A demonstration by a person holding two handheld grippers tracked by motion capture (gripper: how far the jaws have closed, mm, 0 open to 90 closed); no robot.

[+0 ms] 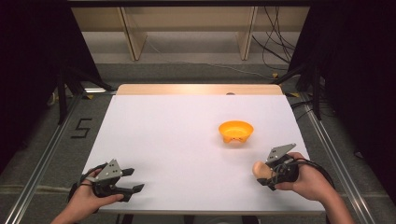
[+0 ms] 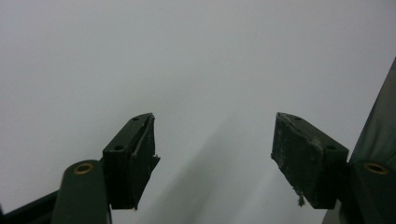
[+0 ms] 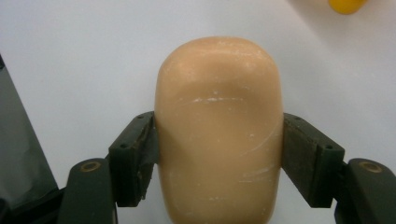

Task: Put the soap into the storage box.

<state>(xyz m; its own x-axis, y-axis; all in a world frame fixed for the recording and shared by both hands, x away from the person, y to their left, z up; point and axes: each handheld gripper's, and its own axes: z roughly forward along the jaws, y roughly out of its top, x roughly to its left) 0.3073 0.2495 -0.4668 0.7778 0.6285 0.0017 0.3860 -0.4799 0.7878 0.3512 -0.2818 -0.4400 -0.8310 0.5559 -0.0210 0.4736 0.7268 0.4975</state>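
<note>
My right gripper (image 1: 267, 176) is shut on a peach-coloured bar of soap (image 1: 259, 170) at the table's front right. In the right gripper view both pads press the flanks of the soap (image 3: 219, 126), which reaches past the gripper's (image 3: 219, 154) fingertips. An orange bowl (image 1: 236, 131) sits on the white table right of centre, a little beyond the soap; its edge (image 3: 346, 5) peeks in at the top of the right gripper view. My left gripper (image 1: 133, 180) rests open at the front left with nothing between its jaws, and the left gripper view (image 2: 212, 154) shows bare white table there.
The white table top (image 1: 187, 140) has a wooden strip along its far edge. Metal rails run along both sides, and cables and shelving legs lie on the floor beyond. A dark drape edge (image 3: 18, 158) shows at the left of the right gripper view.
</note>
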